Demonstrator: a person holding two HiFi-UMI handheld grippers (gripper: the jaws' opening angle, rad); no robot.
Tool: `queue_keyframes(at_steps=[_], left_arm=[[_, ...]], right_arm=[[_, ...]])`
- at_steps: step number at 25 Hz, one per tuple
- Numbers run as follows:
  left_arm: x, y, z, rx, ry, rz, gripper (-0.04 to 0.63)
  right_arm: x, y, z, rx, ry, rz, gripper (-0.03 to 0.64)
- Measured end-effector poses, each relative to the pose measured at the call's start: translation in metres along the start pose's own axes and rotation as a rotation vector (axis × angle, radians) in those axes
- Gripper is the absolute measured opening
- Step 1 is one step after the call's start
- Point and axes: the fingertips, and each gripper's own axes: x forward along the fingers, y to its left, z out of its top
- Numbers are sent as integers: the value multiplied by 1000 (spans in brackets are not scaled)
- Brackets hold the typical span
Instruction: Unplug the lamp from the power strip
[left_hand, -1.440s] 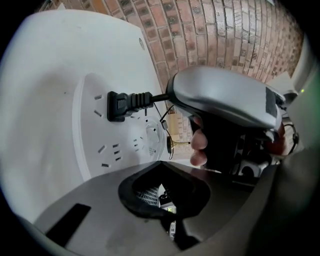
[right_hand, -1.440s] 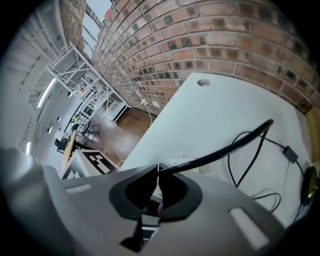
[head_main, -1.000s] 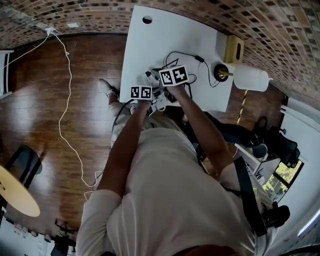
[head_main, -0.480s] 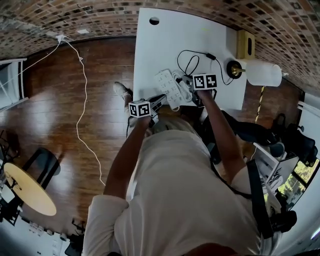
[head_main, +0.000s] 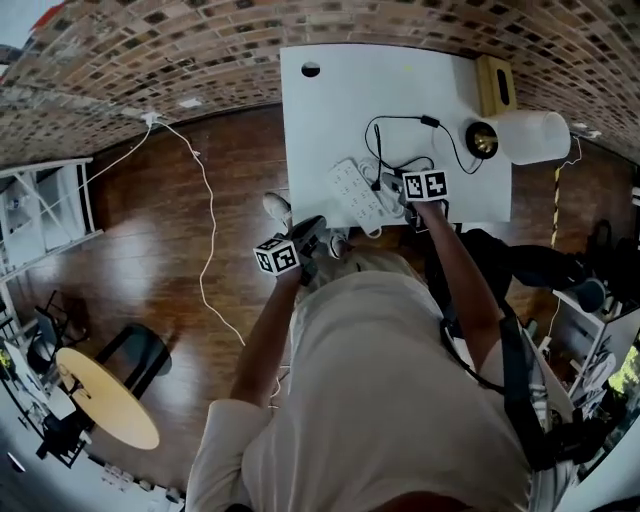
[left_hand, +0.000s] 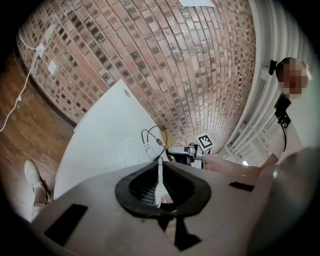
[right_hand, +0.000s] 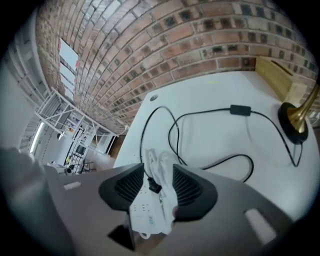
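Note:
A white power strip (head_main: 356, 192) lies on the white table (head_main: 330, 110). The lamp's black cord (head_main: 400, 135) loops from it to the gold lamp base (head_main: 482, 140) and white shade (head_main: 532, 137). My right gripper (head_main: 390, 187) is at the strip's right end and its jaws are opening. In the right gripper view, the black plug (right_hand: 153, 186) and the strip (right_hand: 149, 212) show between the parted pads of the right gripper (right_hand: 158, 168), which do not press on them. I cannot tell if the plug sits in a socket. My left gripper (head_main: 308, 233) is shut and empty, off the table's front edge.
A wooden box (head_main: 495, 85) stands at the table's back right, next to the lamp. The cord carries an inline switch (right_hand: 240, 110). A cable hole (head_main: 311, 70) marks the table's back left corner. A white cable (head_main: 205, 230) trails over the wooden floor at left.
The left gripper has drawn back from the power strip, past the table's front edge. The right gripper has moved from over the strip to its right end.

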Motion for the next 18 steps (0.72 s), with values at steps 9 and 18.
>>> queue_keyframes(at_steps=[9,18], left_arm=[[-7,-33,122,37,-234,30,0],[-43,-132,251,4,-406,-212,9]], right_arm=[[-81,-6,67,110,-469,-4,232],[-250,43,179,3,-819,143,195]])
